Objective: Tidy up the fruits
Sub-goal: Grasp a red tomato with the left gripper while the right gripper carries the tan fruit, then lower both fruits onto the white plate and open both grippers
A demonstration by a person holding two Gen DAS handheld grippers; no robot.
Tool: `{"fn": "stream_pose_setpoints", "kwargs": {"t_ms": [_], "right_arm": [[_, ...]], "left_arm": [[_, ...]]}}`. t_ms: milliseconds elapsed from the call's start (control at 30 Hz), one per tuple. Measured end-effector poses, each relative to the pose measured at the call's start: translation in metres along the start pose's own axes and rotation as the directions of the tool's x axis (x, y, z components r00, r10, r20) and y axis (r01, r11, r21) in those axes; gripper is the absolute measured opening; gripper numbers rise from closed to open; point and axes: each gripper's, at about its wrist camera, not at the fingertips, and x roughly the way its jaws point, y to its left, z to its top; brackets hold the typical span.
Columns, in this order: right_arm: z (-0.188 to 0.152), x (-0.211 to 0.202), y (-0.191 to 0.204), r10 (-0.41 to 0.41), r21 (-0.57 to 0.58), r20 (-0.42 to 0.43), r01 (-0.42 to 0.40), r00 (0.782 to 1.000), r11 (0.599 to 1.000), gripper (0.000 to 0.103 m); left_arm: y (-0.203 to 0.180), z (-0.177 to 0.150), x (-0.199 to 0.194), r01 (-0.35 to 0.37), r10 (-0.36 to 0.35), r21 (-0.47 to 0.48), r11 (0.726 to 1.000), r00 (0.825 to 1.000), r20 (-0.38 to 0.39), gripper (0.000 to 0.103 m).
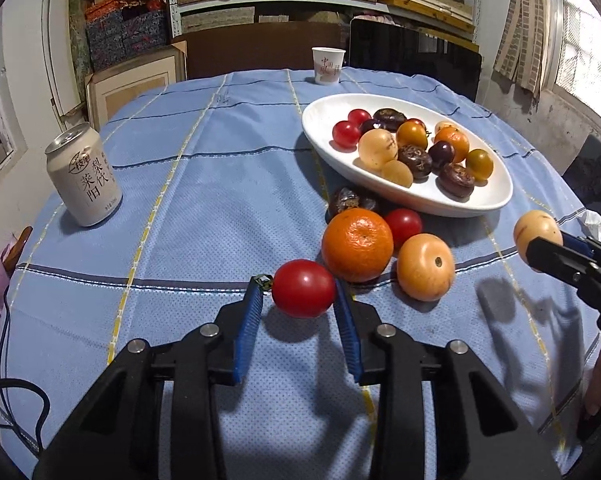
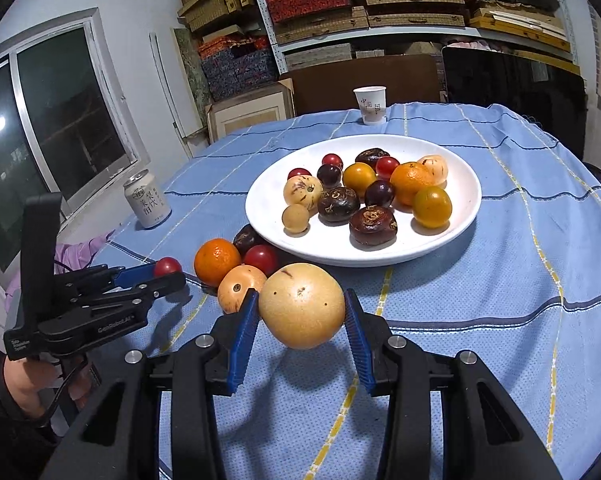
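both grippers are in the picking step: the left gripper (image 1: 302,294) has its jaws closed on a red tomato (image 1: 303,288) near the table's front edge, the right gripper (image 2: 300,312) grips a yellow fruit (image 2: 301,305) above the cloth, and next each must carry its fruit over the white plate (image 2: 466,216) and release.

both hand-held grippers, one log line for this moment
left hand-held gripper: shut on red tomato | right hand-held gripper: shut on yellow fruit, lifted | plate: part filled | loose by plate: orange

can (image 1: 83,178): 莱阳 梨汁 | left gripper (image 2: 168,276): GenRobot.AI | paper cup (image 1: 327,65): 中国风
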Motion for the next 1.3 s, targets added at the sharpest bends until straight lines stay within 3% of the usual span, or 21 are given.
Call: {"fn": "stream_pose_setpoints", "kwargs": {"t_ms": [433,800,1100,1300], "right_arm": [[-0.007,-0.026,-0.006,-0.023,-0.014,0.033,0.023,0.999,1.0,0.043],[0.021,-0.071,-0.016,-0.114,-0.036,0.122,0.12,0.986,0.992,0.043],[0.063,-0.074,-0.037,-0.177,-0.064,0.145,0.188,0.973,0.98,0.043],[0.098,-0.035,-0.058,-0.186,-0.07,0.087,0.193,0.979,0.979,0.043]], "left_arm": [[-0.02,0.005,-0.046,0.079,-0.08,0.025,0.997,0.996,0.036,0.036],[-0.066,0.044,-0.08,0.034,-0.047,0.083,0.996,0.987,0.153,0.036],[-0.087,0.082,-0.067,0.036,-0.051,0.093,0.995,0.985,0.167,0.036],[-0.088,0.113,-0.024,0.017,-0.027,0.075,0.997,0.991,0.129,0.036]]}}
